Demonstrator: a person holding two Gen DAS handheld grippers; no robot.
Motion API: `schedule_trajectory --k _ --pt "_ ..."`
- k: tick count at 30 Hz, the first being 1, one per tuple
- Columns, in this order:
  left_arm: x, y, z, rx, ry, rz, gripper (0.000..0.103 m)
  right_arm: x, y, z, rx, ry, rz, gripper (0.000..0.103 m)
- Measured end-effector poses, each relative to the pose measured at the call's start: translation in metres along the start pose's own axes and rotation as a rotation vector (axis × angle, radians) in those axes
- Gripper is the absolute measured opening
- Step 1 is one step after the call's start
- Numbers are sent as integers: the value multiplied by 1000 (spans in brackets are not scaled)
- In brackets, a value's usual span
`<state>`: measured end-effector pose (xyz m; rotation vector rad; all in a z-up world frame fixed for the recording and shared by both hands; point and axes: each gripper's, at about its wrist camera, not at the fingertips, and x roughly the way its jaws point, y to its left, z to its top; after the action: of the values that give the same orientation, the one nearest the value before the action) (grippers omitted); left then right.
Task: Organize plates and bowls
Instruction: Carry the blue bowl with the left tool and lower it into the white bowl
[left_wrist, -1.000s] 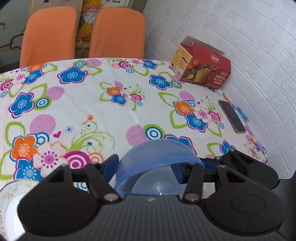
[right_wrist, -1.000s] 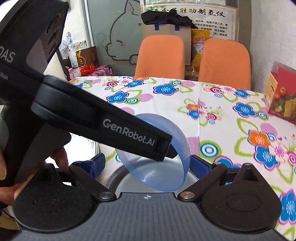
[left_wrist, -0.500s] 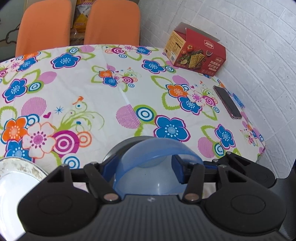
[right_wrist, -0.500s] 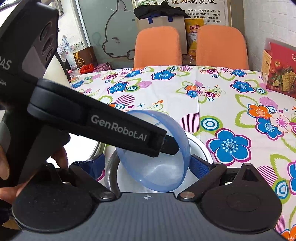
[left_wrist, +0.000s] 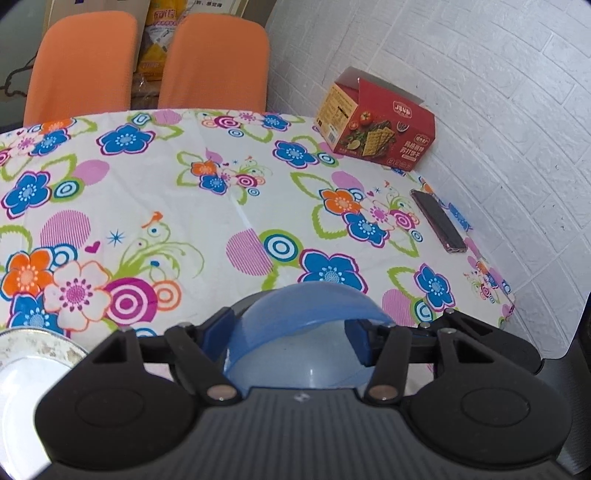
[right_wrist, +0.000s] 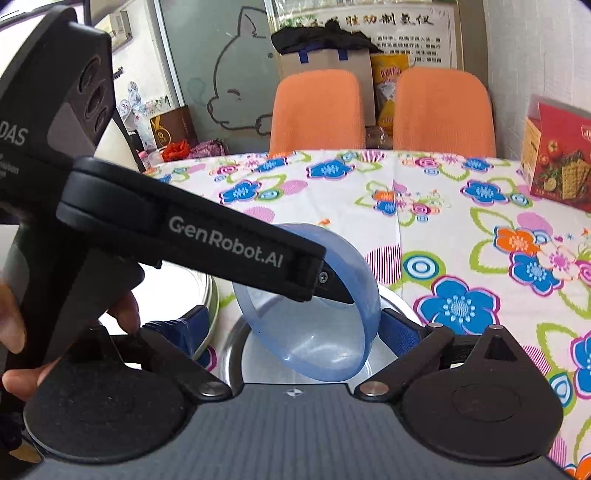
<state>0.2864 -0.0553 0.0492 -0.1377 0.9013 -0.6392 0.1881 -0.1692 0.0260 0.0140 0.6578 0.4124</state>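
Table (left_wrist: 229, 206) under a flowered cloth, holding a few items

A red cracker box (left_wrist: 376, 129) stands at the far right edge — a dark phone (left_wrist: 437, 220) lies flat nearer, well apart; a metal bowl (right_wrist: 400, 301) and a white plate (left_wrist: 22, 373) rest on the near side.

The left gripper (left_wrist: 291, 339) clamps the tilted blue bowl (left_wrist: 303, 347) over the metal bowl (right_wrist: 397, 301), the right gripper (right_wrist: 291, 325) spread wide around both.

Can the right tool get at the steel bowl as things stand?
Probably not cleanly: the blue bowl, held tilted by the left tool, hangs over the steel bowl, between the right tool's open fingers.
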Motion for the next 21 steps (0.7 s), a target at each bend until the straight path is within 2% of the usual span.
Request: schedule_trajectory --k 6,9,15,21 --pt "-12 7 3 -25 -38 -18 56 -4 9 5 -19 -41 -2 86" --pt "-29 10 0 -17 -103 -29 56 -10 22 6 -63 -121 -22 86" --pt "-70 10 -3 55 -243 12 56 -14 50 12 -179 -266 -43 86" --pt "-88 16 -3 100 -305 70 57 -5 69 23 -287 -324 -71 86"
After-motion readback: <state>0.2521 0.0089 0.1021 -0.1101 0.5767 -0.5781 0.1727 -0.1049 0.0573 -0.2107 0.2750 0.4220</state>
